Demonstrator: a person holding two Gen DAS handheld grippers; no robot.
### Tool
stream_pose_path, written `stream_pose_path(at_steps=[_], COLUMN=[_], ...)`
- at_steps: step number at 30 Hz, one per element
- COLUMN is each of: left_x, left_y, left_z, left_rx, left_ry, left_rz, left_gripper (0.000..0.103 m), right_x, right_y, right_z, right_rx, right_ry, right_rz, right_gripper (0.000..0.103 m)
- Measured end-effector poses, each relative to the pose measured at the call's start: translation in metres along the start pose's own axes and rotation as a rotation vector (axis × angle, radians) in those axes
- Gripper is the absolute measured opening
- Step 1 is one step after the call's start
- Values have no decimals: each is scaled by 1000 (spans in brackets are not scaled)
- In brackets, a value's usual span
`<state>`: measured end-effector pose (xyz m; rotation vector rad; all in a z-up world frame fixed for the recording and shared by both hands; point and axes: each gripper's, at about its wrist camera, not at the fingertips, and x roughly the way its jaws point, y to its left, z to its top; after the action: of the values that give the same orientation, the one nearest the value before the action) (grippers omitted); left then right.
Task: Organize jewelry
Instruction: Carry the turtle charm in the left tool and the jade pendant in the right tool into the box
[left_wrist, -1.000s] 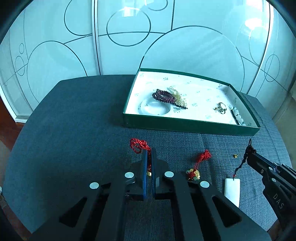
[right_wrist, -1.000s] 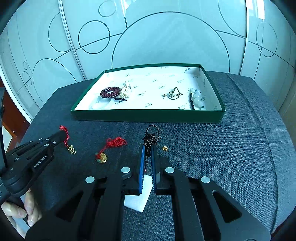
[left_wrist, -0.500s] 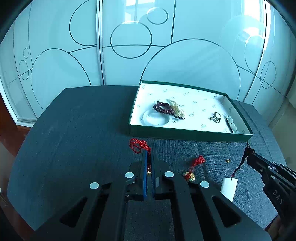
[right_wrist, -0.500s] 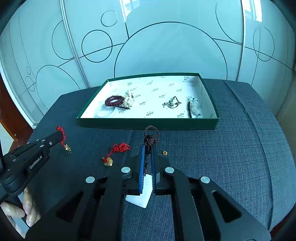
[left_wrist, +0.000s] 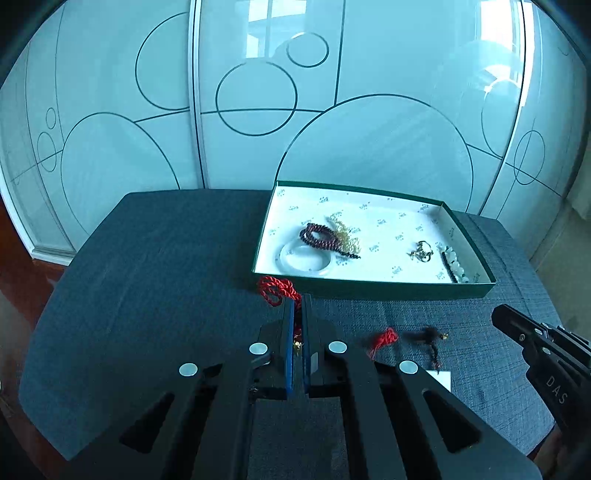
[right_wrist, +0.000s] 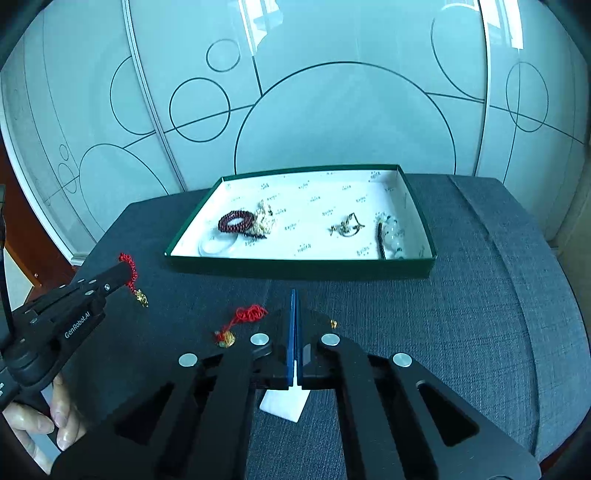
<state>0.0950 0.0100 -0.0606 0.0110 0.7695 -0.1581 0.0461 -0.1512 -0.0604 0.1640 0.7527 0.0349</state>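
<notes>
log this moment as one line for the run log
left gripper: shut on red knotted-cord gold charm, lifted | right gripper: shut, empty | white rectangular pendant: on grey cloth under right gripper | green shallow box: ahead, open

dark grey cloth-covered table (right_wrist: 480, 314). on it: green tray (right_wrist: 303, 266) toward the back, red-corded charm (right_wrist: 240, 323) in front, tiny gold piece (right_wrist: 333, 324) near it, white pendant (right_wrist: 284, 404) with dark cord (left_wrist: 430, 341) nearest the front edge.
</notes>
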Motion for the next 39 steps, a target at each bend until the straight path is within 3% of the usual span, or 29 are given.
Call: stream_pose_path(at_steps=[4,17,19,20,21,28,30,39], left_x=[2,17,19,20,21,26,27,26], left_y=[-1,7,8,9,10,11,12,9], left_z=[1,-11,-11,-11,-11,-12,-12,-9], left_rx=[1,-10,-10,-11,-12,-13,-12,-9], left_ry=[2,41,42,43,45,56,58,51], left_rz=[-5,10,11,10,8,7,5,2], left_gripper=[3,3,3,3,3,3,3,3], right_x=[2,57,64,67,70,90,92,61], right_y=[-2,-2,-1,1,3,4,3,-5], right_z=[0,-18,-19,-20,-20,-24,-27,-22], right_rx=[3,16,12,8,5,-6,-14,8], right_ry=[5,139,147,150,151,186,186,104], right_rz=[-5,22,22,22,22,1,-16,-4], right_gripper=[0,4,12,25,29,27,9,7])
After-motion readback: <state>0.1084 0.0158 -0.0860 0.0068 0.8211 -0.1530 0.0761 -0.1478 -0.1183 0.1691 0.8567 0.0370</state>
